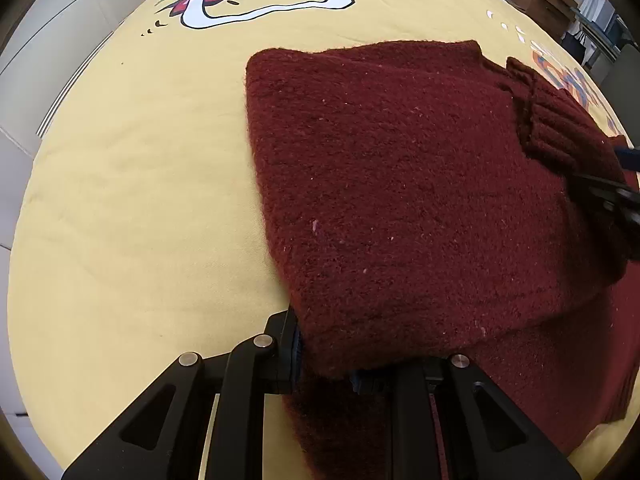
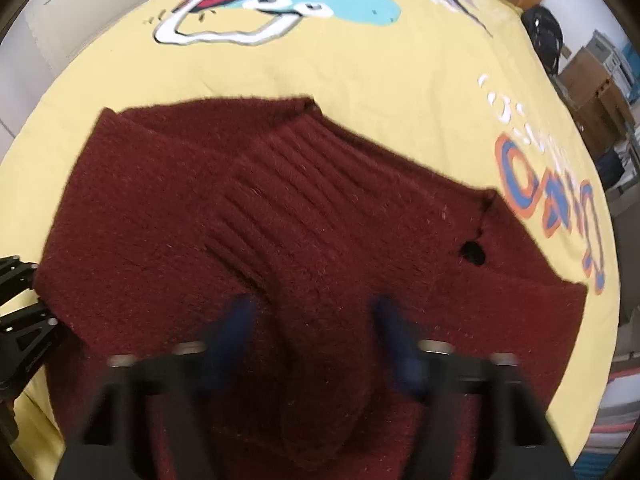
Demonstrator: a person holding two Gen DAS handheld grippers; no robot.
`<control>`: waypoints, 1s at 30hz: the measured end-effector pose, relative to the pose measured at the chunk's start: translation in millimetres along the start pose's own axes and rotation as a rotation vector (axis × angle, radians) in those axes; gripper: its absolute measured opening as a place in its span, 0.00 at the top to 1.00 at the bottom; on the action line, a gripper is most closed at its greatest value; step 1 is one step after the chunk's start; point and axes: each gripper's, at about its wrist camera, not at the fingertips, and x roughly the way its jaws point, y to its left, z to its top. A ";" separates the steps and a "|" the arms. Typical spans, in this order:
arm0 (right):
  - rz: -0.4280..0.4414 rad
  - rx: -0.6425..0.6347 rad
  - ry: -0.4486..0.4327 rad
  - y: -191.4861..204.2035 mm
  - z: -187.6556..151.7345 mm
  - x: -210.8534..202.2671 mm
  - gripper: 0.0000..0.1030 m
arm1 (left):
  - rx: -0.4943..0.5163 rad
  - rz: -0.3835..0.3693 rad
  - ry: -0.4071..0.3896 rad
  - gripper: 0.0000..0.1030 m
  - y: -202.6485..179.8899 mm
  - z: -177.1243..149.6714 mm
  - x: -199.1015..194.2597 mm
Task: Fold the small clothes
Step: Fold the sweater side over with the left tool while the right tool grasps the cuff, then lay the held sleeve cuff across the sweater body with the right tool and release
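A: From the left wrist, what does the left tool [image 1: 324, 356] have?

B: It is clamped on the near corner of the maroon knitted sweater [image 1: 420, 200], whose folded layer lies ahead of it on the yellow printed cloth [image 1: 132, 200] covering the table. I judge the pinch is there so the corner can be carried over or pulled flat. Far off to its right, the right tool [image 1: 612, 196] sits against the ribbed cuff [image 1: 560, 128].

A: And from the right wrist?

B: The right tool [image 2: 316, 340] is blurred, its blue pads [image 2: 232, 336] spread apart with the sweater [image 2: 200, 208] beneath and ahead; the fingers look released, gripping nothing. The ribbed sleeve end [image 2: 288, 184] lies just ahead of it, across the body. Left of it, the left tool [image 2: 24, 320] holds the sweater's edge, probably anchoring it during smoothing.
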 end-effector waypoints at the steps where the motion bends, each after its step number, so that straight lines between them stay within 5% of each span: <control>1: -0.003 0.004 0.002 -2.3 -1.7 1.5 0.67 | 0.000 -0.001 0.000 0.84 -0.9 0.0 -0.4; 2: 0.002 0.012 0.007 -6.8 -3.5 0.7 0.81 | -0.001 -0.003 0.001 0.84 -0.7 0.2 -0.4; 11: 0.102 0.214 -0.081 -78.4 -30.4 -36.8 0.83 | 0.008 0.008 0.001 0.85 -5.7 1.5 -0.7; 19: 0.182 0.354 -0.026 -114.6 -72.5 -26.3 0.81 | 0.041 0.058 -0.009 0.85 -11.8 -5.4 -8.3; 21: 0.184 0.372 -0.008 -115.7 -83.8 -22.1 0.77 | 0.048 0.065 -0.009 0.85 -13.4 -5.5 -8.6; 26: 0.126 0.400 0.027 -126.9 -99.2 -17.8 0.47 | 0.059 0.075 -0.008 0.84 -16.1 -4.5 -9.3; 30: 0.104 0.449 0.045 -152.6 -117.7 -25.4 0.39 | 0.059 0.075 -0.009 0.85 -16.4 -4.3 -9.2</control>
